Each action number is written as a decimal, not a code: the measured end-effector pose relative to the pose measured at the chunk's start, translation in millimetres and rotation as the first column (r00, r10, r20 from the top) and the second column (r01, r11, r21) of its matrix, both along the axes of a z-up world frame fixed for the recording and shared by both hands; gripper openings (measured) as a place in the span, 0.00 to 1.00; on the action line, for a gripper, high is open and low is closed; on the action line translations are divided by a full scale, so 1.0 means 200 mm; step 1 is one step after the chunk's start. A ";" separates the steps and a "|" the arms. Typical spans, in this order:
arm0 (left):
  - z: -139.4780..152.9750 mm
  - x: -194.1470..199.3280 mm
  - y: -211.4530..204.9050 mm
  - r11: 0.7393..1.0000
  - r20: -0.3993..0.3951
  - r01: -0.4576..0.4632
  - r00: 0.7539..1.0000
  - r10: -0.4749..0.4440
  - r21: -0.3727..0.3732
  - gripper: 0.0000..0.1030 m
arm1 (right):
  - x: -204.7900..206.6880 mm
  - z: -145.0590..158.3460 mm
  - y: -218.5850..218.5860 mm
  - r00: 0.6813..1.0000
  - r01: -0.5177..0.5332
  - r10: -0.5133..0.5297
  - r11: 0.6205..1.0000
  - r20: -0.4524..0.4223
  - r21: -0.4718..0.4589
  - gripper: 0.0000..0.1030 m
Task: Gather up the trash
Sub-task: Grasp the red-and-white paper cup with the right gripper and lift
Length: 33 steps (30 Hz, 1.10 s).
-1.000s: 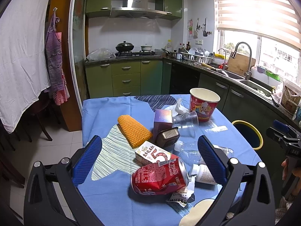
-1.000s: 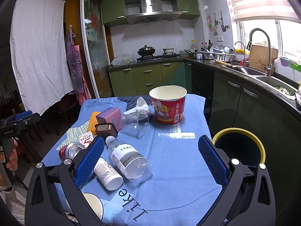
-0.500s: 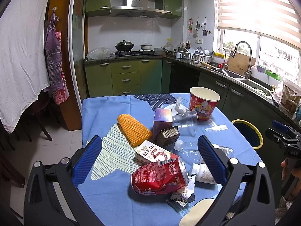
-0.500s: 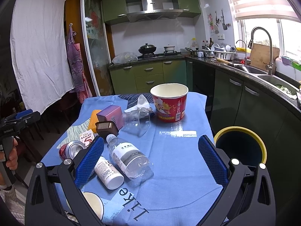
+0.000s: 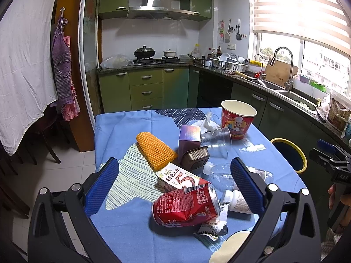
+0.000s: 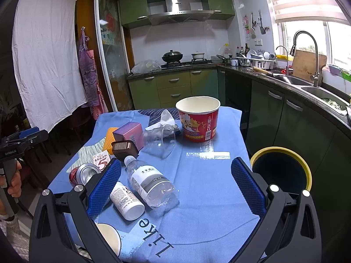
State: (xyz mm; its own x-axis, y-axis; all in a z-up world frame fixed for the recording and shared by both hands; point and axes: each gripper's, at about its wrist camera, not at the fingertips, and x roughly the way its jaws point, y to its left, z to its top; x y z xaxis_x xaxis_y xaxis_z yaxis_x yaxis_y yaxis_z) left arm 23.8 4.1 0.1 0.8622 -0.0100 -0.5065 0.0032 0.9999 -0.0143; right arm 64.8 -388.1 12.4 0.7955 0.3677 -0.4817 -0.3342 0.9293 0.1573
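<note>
left gripper (image 5: 175, 188) sits low in its frame, blue pads spread wide and holding nothing, above the blue tablecloth (image 5: 122, 131). between the pads, left to right: an orange textured sponge (image 5: 156, 151) at centre, a milk carton (image 5: 178, 178) just below it, a dented red cola can (image 5: 186, 206) on its side at lower centre, a torn wrapper (image 5: 210, 230) touching the can. a purple box (image 5: 189, 138) and a brown ridged tray (image 5: 195, 157) sit at mid frame, a clear plastic cup (image 5: 217, 141) tipped over beside them, the red paper bucket (image 5: 238, 119) upright at upper right. over to the right wrist view: right gripper (image 6: 175, 184) also spread, empty, a clear water bottle (image 6: 149, 180) and a small white bottle (image 6: 127, 201) lying by its left pad, and the yellow-rimmed bin (image 6: 282, 171) off the table edge at right
</note>
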 end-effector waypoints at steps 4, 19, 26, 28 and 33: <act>-0.01 0.04 0.03 1.000 -0.010 -0.004 1.000 0.004 -0.012 0.94 | 0.11 0.07 -0.05 0.997 -0.035 0.036 0.999 -0.069 0.021 0.96; -0.10 0.29 0.25 0.996 -0.087 -0.066 0.994 0.061 -0.058 0.94 | 1.37 0.28 -0.15 0.858 0.025 -0.059 0.997 -0.510 -0.073 0.91; -0.17 0.43 0.31 0.995 -0.131 -0.078 0.989 0.070 -0.059 0.94 | 1.82 0.00 -0.10 0.727 0.019 -0.098 0.992 -0.680 -0.122 0.55; -0.19 0.47 0.31 0.996 -0.141 -0.072 0.988 0.062 -0.061 0.94 | 1.89 -0.07 -0.08 0.700 0.020 -0.109 0.991 -0.706 -0.133 0.34; -0.24 0.54 0.31 0.997 -0.160 -0.045 0.987 0.035 -0.058 0.94 | 2.01 -0.19 -0.03 0.667 0.021 -0.168 0.978 -0.726 -0.207 0.23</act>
